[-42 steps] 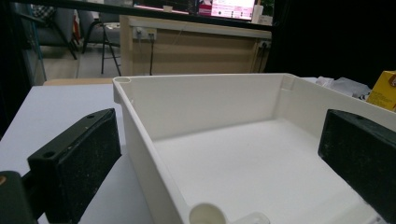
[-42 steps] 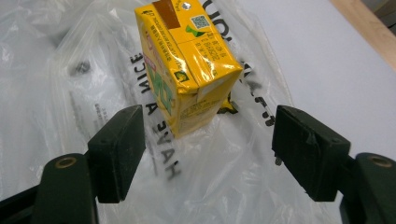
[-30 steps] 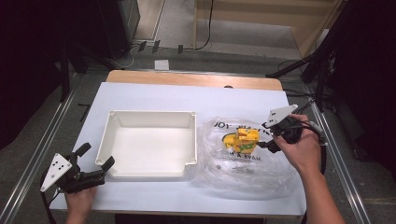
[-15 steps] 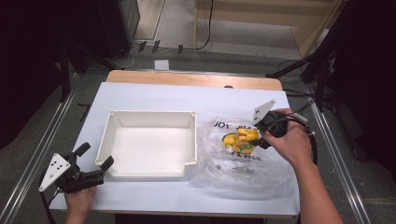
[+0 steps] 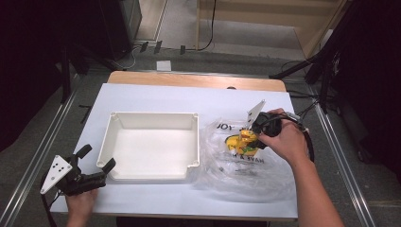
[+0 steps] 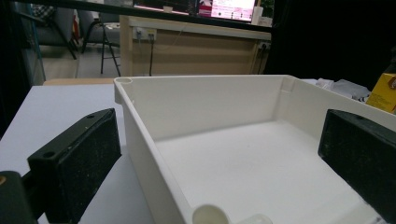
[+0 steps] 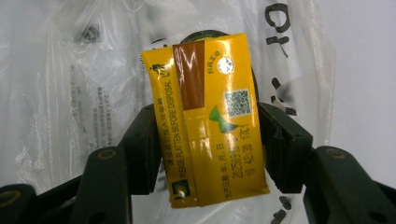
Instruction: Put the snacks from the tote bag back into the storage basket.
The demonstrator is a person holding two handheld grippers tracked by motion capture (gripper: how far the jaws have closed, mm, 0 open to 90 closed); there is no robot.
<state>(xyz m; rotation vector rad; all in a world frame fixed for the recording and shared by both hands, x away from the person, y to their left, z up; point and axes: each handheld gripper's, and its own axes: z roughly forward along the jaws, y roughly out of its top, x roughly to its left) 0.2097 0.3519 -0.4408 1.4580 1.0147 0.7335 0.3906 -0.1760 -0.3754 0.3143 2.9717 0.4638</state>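
Right gripper [image 7: 205, 154], jaws just closing, clamps yellow carton [image 7: 208, 116] across its narrow sides. Carton's long axis runs along the jaws, over the plastic bag [image 5: 246, 165]. Left gripper [image 5: 97, 165] released, straddling tray [image 5: 151, 118] wall.

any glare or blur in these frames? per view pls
High view: evenly lit white table, dark surroundings, creases glinting on the clear plastic bag. Left gripper view: white plastic tray soft up close. Right gripper view: glare streaks on the glossy yellow drink carton, its print sharp.
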